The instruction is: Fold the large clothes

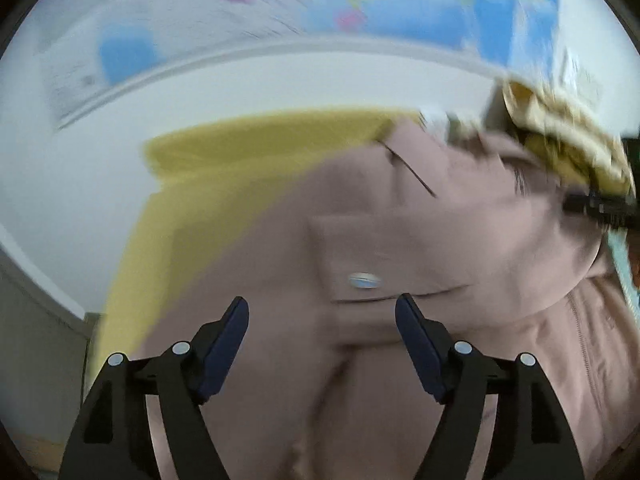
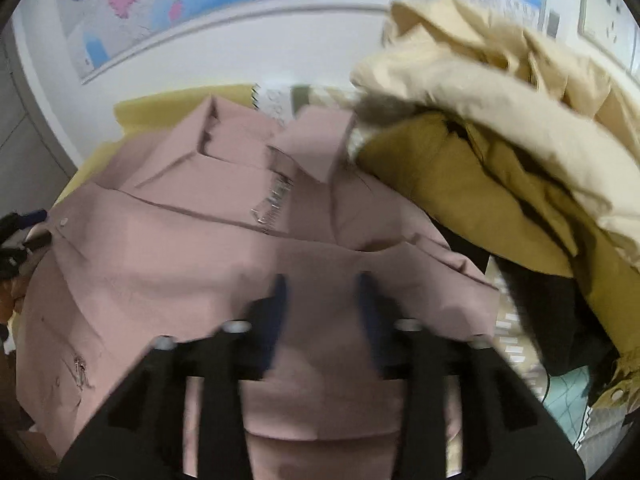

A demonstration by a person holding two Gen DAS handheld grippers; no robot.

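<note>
Two views share one dusty-pink collared jacket (image 2: pixel 192 248) spread on a yellow cloth (image 1: pixel 224 160). Above it, both the left hand-held gripper (image 1: pixel 322 310) and the right hand-held gripper (image 2: pixel 322 284) gape empty. Only the right view shows, beside the jacket's collar, heaped cream and mustard garments (image 2: pixel 500 128).

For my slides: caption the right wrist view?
Open right gripper above a pink jacket, beige coat piled alongside.

Both views were evenly and softly lit, with no glare and only faint shadows in the folds of the pink garment (image 2: pixel 180 248). Motion blur smeared the wall map (image 1: pixel 360 4) in the left view and the right tool (image 2: pixel 322 280) in its own. Fisheye curvature bent the edges, and dark vignetting filled the corners.
</note>
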